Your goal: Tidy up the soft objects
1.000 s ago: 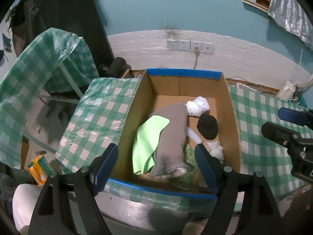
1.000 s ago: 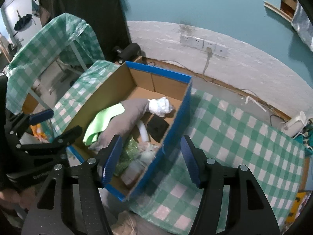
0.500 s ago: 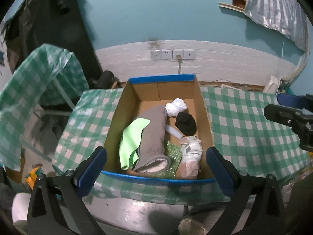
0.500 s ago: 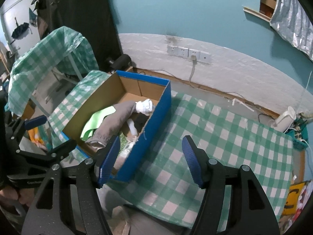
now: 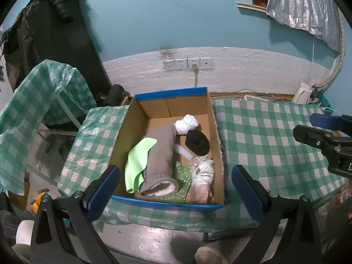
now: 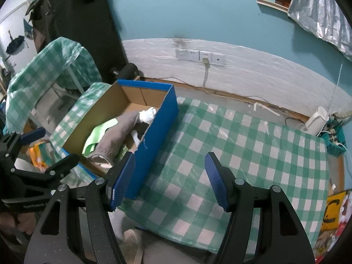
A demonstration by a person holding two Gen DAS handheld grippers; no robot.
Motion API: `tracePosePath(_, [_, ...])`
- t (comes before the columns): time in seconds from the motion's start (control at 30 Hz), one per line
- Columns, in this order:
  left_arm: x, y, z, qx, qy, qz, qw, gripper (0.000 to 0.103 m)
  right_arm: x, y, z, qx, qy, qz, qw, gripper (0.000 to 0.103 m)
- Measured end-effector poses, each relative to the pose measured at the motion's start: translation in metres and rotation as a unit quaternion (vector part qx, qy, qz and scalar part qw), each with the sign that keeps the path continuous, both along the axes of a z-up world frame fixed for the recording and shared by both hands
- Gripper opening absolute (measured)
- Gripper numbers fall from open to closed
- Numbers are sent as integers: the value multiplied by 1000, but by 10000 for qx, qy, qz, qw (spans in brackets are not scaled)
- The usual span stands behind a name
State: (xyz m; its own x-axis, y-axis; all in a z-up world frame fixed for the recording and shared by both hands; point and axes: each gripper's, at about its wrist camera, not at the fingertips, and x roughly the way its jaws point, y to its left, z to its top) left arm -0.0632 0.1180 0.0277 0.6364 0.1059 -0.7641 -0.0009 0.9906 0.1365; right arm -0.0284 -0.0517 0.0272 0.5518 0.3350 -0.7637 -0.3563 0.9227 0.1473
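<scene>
A blue-edged cardboard box point(image 5: 169, 93) point(image 6: 164, 123) stands on the green checked tablecloth point(image 5: 259, 145) point(image 6: 242, 145). In it lie a grey rolled garment point(image 5: 160, 154) point(image 6: 114, 136), a bright green cloth point(image 5: 137, 160) point(image 6: 96, 136), a white crumpled bundle point(image 5: 187, 124) point(image 6: 148, 115), a black cap point(image 5: 197, 143), a green sequin piece point(image 5: 182, 176) and a white-pink bundle point(image 5: 202, 176). My left gripper point(image 5: 176, 191) is open and empty, above the box's near edge. My right gripper point(image 6: 169, 180) is open and empty, over the cloth right of the box.
A wall with sockets point(image 5: 187, 62) and a plugged cable runs behind the table. A second checked-covered frame point(image 5: 37, 92) stands at the left beside dark hanging clothes point(image 5: 50, 33). A white kettle point(image 6: 316, 118) sits at the far right. A shoe point(image 5: 209, 254) shows below the table edge.
Both grippers have drawn back and up from the box, so it looks smaller and further off. The right gripper has shifted right over the bare cloth. The box's contents have not moved.
</scene>
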Motion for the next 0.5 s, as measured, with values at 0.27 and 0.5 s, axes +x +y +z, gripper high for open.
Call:
tracePosePath(0.27, [-1,-11,4,-48,23,5,10000,102,-7,-18,2,86,-24,-115,9999,65])
tracePosePath(0.5, [1,-17,3,-9,154,14,9999,102,-9,-30,3,134,-25,-206,9997,65])
